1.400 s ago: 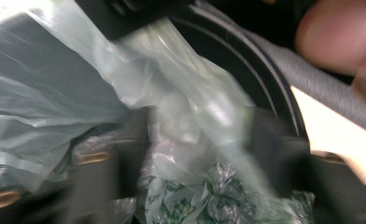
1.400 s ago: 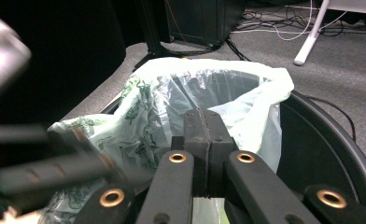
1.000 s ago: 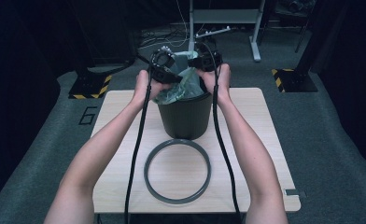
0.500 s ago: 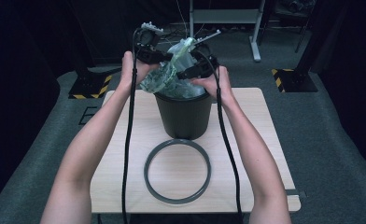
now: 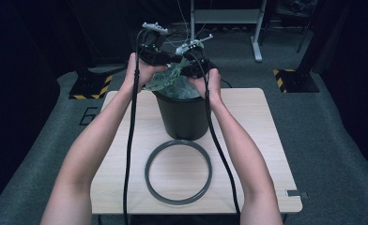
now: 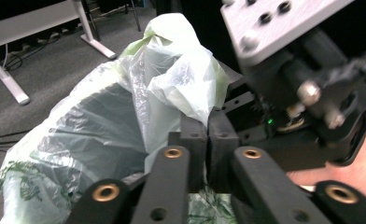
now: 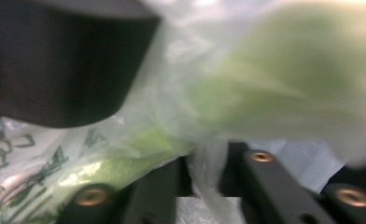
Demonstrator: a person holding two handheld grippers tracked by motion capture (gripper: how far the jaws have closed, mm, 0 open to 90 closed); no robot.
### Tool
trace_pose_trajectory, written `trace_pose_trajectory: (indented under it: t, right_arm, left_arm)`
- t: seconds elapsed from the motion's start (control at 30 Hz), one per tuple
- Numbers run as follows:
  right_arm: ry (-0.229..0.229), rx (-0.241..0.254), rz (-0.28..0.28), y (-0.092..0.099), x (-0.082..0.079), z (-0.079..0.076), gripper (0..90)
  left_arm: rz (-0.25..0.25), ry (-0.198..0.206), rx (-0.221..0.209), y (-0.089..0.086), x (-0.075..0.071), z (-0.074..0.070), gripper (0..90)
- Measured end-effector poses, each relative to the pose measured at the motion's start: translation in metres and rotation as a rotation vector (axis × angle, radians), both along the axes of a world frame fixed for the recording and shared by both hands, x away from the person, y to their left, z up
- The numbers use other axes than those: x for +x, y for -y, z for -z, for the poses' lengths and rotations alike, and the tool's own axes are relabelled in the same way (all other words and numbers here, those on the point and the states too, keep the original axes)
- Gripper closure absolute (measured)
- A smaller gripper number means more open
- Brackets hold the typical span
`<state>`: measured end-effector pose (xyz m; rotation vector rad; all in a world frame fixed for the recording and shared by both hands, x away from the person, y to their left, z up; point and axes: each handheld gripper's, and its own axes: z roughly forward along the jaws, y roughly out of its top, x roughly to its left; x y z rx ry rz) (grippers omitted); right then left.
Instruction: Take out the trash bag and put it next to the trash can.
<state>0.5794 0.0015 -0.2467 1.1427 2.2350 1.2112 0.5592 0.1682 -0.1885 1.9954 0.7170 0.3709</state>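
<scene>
1. The bench point(image 5: 248, 140) carries everything: a light wooden top with the black bucket point(image 5: 182, 117) standing upright at its far middle, placed within reach of both forearms.
2. The bucket serves as the holder for the plastic bag point(image 5: 170, 79), a thin pale-green film with a dark leaf print, whose lower part sits inside the bucket while its mouth is gathered above the rim.
3. The grey ring point(image 5: 178, 171) lies flat on the near middle of the bench, apart from the bucket. My guess is that it waits there as a hoop to press over the bag's edge later.
4. Both forearms reach from the near edge up to the far side, meeting over the bucket's mouth with wrists raised.
5. The left hand-held gripper point(image 5: 165, 58) is clamped on a fold of the bag; in the left gripper view its jaws stand together with film point(image 6: 181, 88) bunched beyond them.
6. The right hand-held gripper point(image 5: 187, 70), just beside it, has just been closing and now pinches a strip of the bag point(image 7: 209, 163) between its jaws, so the two can spread the opening.
</scene>
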Motion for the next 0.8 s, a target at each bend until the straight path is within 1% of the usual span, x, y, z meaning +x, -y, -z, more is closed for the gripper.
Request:
trace_pose_trajectory:
  t: [0.03, 0.07, 0.13, 0.17, 0.2, 0.23, 0.3, 0.33, 0.4, 0.5, 0.53, 0.6, 0.67, 0.77, 0.8]
  right_arm:
    - [-0.015, 0.020, 0.005, 0.002, 0.001, 0.000, 89.5]
    - [-0.019, 0.028, 0.011, 0.003, 0.001, 0.000, 89.8]
    - [-0.030, 0.050, 0.026, 0.007, 0.002, -0.001, 89.9]
    - [-0.030, 0.065, 0.042, 0.010, 0.002, -0.002, 89.9]
    - [-0.032, 0.078, 0.054, 0.012, 0.002, -0.002, 89.9]
    - [-0.034, 0.094, 0.064, 0.016, 0.003, -0.003, 89.9]
    - [-0.037, 0.120, 0.094, 0.022, 0.004, -0.005, 89.9]
    - [-0.039, 0.129, 0.104, 0.024, 0.005, -0.006, 89.9]
    - [-0.040, 0.143, 0.132, 0.029, 0.006, -0.008, 89.9]
    - [-0.040, 0.161, 0.160, 0.034, 0.008, -0.011, 89.9]
    - [-0.040, 0.164, 0.168, 0.035, 0.009, -0.011, 89.9]
    - [-0.042, 0.170, 0.183, 0.037, 0.010, -0.012, 89.9]
    - [-0.039, 0.171, 0.191, 0.037, 0.011, -0.013, 89.9]
    - [-0.032, 0.180, 0.192, 0.036, 0.010, -0.016, 89.9]
    - [-0.028, 0.181, 0.192, 0.036, 0.010, -0.017, 89.8]
  left_arm:
    - [-0.005, -0.006, -0.007, -0.002, 0.000, 0.001, 80.7]
    - [-0.006, -0.017, -0.017, -0.004, 0.001, 0.002, 75.1]
    - [-0.025, -0.030, -0.026, -0.008, 0.000, 0.003, 63.9]
    - [-0.023, -0.035, -0.032, -0.009, -0.001, 0.004, 58.3]
    - [-0.029, -0.029, -0.029, -0.010, -0.003, 0.004, 55.5]
    - [-0.040, -0.023, -0.025, -0.011, -0.005, 0.005, 50.6]
    - [-0.040, -0.021, -0.031, -0.012, -0.010, 0.004, 45.6]
    - [-0.039, -0.015, -0.032, -0.013, -0.012, 0.004, 44.1]
    - [-0.024, -0.018, -0.043, -0.013, -0.017, 0.002, 42.9]
    - [0.011, -0.025, -0.039, -0.010, -0.024, 0.001, 42.0]
    - [0.024, -0.032, -0.031, -0.008, -0.027, 0.002, 42.0]
    - [0.065, -0.052, -0.033, -0.004, -0.031, 0.005, 41.8]
    - [0.111, -0.085, -0.021, 0.002, -0.034, 0.011, 42.8]
    - [0.145, -0.135, 0.033, 0.009, -0.034, 0.025, 44.0]
    - [0.142, -0.156, 0.057, 0.011, -0.032, 0.031, 44.3]
